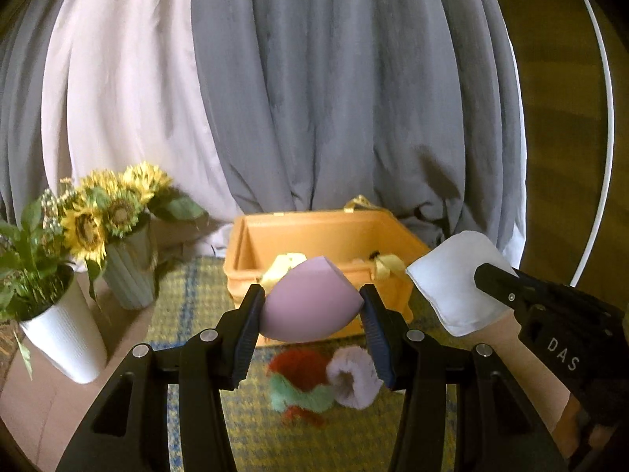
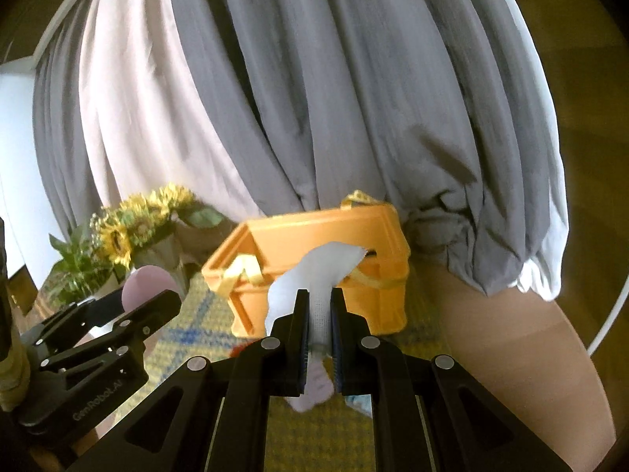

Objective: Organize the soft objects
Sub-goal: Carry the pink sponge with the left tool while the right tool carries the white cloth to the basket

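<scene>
My left gripper (image 1: 312, 295) is shut on a pink egg-shaped makeup sponge (image 1: 310, 299) and holds it above the mat, in front of the orange box (image 1: 326, 232). My right gripper (image 2: 317, 299) is shut on a white folded cloth (image 2: 314, 271), also raised before the orange box (image 2: 377, 228). The cloth shows in the left wrist view (image 1: 460, 279) with the right gripper (image 1: 483, 275) at the right. The sponge (image 2: 147, 279) and left gripper (image 2: 157, 295) show at the left of the right wrist view. On the mat below lie a lilac scrunchie (image 1: 354, 381), a red one (image 1: 298, 365) and a green one (image 1: 298, 393).
A yellow-and-blue woven mat (image 1: 192, 295) covers the tan table (image 2: 511, 334). A sunflower vase (image 1: 129, 271) and a white potted plant (image 1: 59, 334) stand at the left. Grey and white curtains (image 1: 314, 98) hang behind. Yellow ribbon lies in the box (image 1: 387, 265).
</scene>
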The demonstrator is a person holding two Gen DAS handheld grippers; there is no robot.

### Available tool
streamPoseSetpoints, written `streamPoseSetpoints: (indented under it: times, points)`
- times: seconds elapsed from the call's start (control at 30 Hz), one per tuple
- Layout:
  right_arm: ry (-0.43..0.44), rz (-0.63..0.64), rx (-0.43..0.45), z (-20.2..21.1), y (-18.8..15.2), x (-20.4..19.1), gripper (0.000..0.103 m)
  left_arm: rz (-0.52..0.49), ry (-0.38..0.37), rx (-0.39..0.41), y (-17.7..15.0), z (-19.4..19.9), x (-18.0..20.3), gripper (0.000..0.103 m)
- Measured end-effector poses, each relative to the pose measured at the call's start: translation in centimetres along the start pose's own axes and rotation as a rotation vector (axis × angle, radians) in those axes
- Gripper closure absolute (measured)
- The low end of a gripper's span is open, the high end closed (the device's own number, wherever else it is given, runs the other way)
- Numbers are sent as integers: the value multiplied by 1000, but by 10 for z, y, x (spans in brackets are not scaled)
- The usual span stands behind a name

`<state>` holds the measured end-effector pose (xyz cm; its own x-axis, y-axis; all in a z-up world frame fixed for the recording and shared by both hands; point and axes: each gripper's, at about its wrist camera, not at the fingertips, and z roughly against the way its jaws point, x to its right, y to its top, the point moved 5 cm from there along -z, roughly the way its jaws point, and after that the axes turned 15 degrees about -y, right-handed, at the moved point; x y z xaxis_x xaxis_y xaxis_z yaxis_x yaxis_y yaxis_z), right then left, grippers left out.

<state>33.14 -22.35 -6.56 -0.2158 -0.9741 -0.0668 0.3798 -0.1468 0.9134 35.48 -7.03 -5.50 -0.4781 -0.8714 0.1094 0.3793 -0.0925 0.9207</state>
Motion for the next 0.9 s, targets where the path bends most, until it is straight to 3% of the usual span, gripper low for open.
streamPoseSetpoints:
  times: [0.5, 0.9]
  points:
    - [0, -10, 106, -8, 39, -13, 92, -34, -3, 93, 41, -8, -13, 55]
    - [6, 7, 138, -44, 70, -26, 92, -50, -13, 127, 72, -45, -33, 55]
